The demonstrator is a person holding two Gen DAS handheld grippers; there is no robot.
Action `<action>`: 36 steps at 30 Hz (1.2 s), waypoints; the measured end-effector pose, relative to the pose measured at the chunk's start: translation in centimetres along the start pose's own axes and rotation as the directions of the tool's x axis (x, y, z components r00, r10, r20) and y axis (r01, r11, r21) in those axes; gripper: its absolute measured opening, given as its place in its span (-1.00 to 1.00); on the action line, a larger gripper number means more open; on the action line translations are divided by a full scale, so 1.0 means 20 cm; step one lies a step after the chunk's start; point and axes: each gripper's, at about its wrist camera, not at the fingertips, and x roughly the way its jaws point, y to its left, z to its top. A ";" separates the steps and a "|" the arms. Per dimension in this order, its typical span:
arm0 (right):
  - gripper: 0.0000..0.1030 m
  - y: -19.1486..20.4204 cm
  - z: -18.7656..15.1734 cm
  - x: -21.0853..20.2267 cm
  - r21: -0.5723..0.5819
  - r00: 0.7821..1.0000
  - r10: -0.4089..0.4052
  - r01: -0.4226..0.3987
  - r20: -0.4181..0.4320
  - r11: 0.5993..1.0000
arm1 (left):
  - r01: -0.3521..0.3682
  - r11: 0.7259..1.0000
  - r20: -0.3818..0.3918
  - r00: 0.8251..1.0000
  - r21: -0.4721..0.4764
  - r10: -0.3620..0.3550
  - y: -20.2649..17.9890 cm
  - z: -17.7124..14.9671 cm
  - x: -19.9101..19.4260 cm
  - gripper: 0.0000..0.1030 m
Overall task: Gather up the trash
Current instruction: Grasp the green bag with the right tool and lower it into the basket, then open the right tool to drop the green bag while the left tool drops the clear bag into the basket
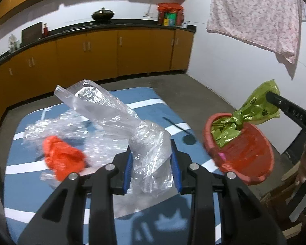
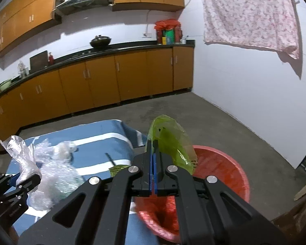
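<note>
Status: partly done, by judgement.
- Your right gripper (image 2: 153, 159) clenched on green bag (image 1: 255, 106), bag hanging into red basket (image 1: 261, 175) beside mat.
- Your left gripper (image 1: 152, 163) clamps clear plastic bag (image 1: 112, 106) above blue mat (image 1: 153, 98).
- Left on mat: orange bag (image 1: 63, 157), bubble wrap (image 1: 49, 128).
</note>
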 end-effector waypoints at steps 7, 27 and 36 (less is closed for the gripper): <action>-0.98 -0.16 0.00 0.01 0.039 0.998 -0.057 0.057 -0.002 0.998 | 0.081 0.996 -0.008 0.997 0.039 -0.081 -0.20 0.02 0.07 -0.36; -0.98 -0.49 -0.03 0.07 0.101 0.987 -0.156 0.158 -0.026 0.982 | 0.302 0.945 -0.100 0.952 0.127 -0.290 -0.68 0.02 0.39 -0.36; -0.98 -0.57 -0.02 0.10 0.130 0.988 -0.153 0.155 -0.026 0.979 | 0.347 0.926 -0.153 0.933 0.147 -0.326 -0.81 0.02 0.53 -0.36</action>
